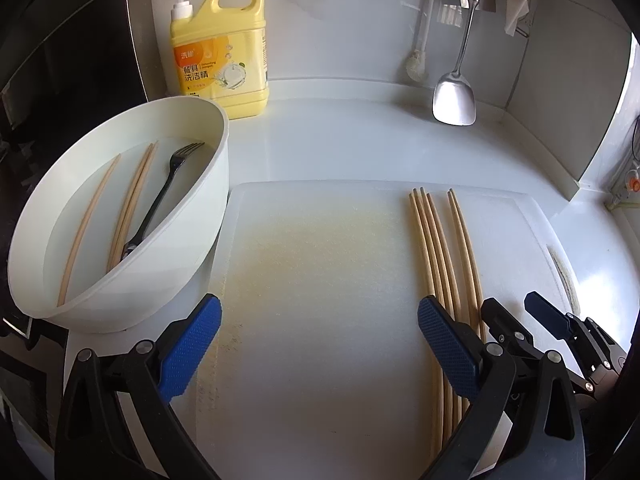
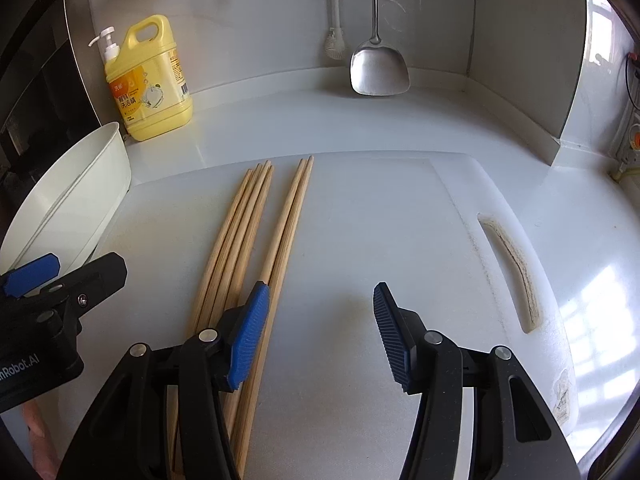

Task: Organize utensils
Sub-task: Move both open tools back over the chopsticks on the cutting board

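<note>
A white cutting board (image 1: 320, 280) was laid on a white countertop (image 1: 340, 140), with a slot handle at its right end. On the board's right half, 6 wooden chopsticks (image 2: 256, 216) were arranged lengthwise: a group of 4 lying close together and, just beside it to the right, a pair of 2. A white basin (image 1: 192, 248) was set against the board's left edge, tilted toward the board. Inside it, 3 more chopsticks (image 1: 132, 200) and a black fork (image 1: 168, 184) were seen, the fork's tines pointed toward the rear wall.

The left gripper (image 1: 320, 328) was held over the board with its blue-padded jaws spread wide and nothing between them; its right pad was positioned over the near ends of the group of 4. The right gripper (image 2: 322, 320) was held just to the right, its jaws parted about halfway and likewise empty; its left pad overlapped the near part of the pair, though contact could not be told.

At the back, a yellow dish-soap jug (image 1: 220, 52) with a pump was stood on the counter, and a steel spatula (image 2: 378, 64) and a white brush (image 1: 420, 56) were hung against the wall.
</note>
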{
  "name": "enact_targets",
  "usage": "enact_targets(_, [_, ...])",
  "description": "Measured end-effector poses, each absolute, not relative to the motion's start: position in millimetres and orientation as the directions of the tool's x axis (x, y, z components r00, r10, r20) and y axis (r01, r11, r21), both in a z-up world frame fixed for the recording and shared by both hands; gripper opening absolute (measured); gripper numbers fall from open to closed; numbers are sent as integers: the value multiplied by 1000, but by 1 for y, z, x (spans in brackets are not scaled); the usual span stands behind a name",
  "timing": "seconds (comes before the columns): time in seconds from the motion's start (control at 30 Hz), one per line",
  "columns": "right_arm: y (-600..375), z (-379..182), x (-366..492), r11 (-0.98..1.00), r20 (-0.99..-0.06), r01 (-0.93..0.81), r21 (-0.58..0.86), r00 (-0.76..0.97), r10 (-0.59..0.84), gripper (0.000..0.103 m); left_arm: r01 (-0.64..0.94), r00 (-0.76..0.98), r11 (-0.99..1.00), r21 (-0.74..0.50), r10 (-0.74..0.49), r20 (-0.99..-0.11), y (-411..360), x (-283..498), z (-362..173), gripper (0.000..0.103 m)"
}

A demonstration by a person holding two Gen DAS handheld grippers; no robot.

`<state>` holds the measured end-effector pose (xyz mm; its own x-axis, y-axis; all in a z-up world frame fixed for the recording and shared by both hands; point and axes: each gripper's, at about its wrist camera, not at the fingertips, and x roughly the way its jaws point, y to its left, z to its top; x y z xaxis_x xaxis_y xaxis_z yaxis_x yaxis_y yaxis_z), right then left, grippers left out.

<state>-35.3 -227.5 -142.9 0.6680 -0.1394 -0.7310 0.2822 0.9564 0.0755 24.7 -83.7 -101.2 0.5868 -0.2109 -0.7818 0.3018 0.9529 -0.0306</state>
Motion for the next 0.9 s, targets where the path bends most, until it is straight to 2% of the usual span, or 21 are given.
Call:
enact_targets(0.13, [-217, -142, -33, 963, -727, 269, -3, 660, -186, 52, 302, 584, 953, -29, -209, -784, -82, 25, -102, 97])
enact_targets(0.4, [-213, -143, -28, 965, -722, 251, -69, 656, -223, 52, 314, 581, 949, -25, -213, -785, -89, 25, -104, 97])
enact_targets(0.63, [-246, -143, -38, 950, -718, 309, -31, 655, -237, 52, 358, 576, 934, 1, -220, -787, -107, 23, -110, 97])
enact_targets(0.9, [-253, -143, -44, 955, -721, 295, 1, 662, -204, 52, 358, 555, 934, 9, -205, -806, -119, 27, -126, 97])
